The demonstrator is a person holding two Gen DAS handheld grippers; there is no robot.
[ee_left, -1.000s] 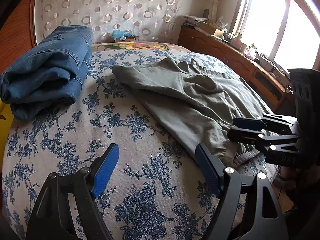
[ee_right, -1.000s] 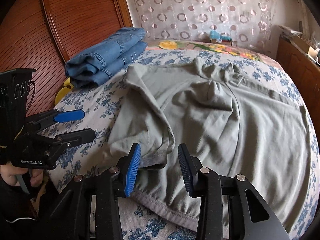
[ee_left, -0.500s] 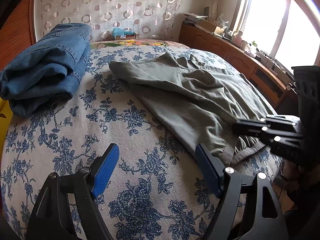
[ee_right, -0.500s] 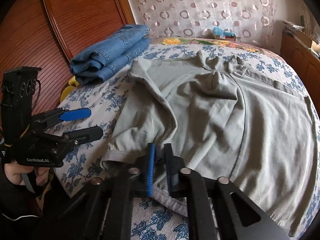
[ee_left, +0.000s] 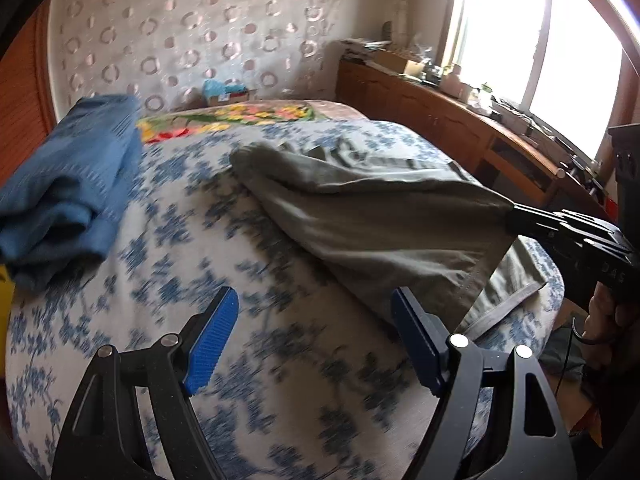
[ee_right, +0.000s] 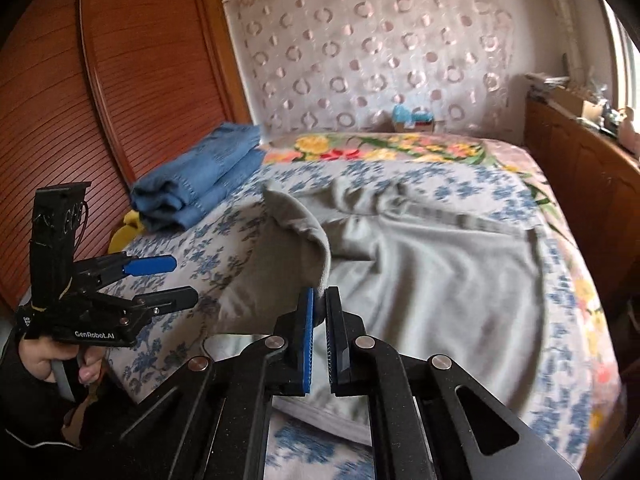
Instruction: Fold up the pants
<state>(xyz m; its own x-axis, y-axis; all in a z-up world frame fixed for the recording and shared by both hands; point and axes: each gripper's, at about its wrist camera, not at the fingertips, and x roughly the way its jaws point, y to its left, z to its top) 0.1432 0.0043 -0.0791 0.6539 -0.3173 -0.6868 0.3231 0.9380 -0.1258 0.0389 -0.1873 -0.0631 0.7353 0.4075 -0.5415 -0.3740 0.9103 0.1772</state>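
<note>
Grey-green pants [ee_right: 432,272] lie spread over the floral bed. My right gripper [ee_right: 319,300] is shut on the cuff of one leg and holds it up off the bed, so the cloth hangs taut. From the left wrist view the same pants [ee_left: 372,216] stretch to the right gripper [ee_left: 514,214] at the right edge. My left gripper [ee_left: 316,328] stands open over bare bedsheet, left of the lifted leg, with nothing between its fingers. In the right wrist view the left gripper [ee_right: 168,280] hangs at the bed's left edge, held by a hand.
Folded blue jeans [ee_left: 68,184] lie at the far left of the bed, near a wooden headboard [ee_right: 80,120]. A flowered blanket [ee_right: 380,150] covers the far end. A wooden cabinet [ee_left: 460,124] with clutter runs along the right under a bright window.
My right gripper shut on the pant cuff and lifted it up off the bed. The left gripper stayed open and drifted a little over the sheet.
</note>
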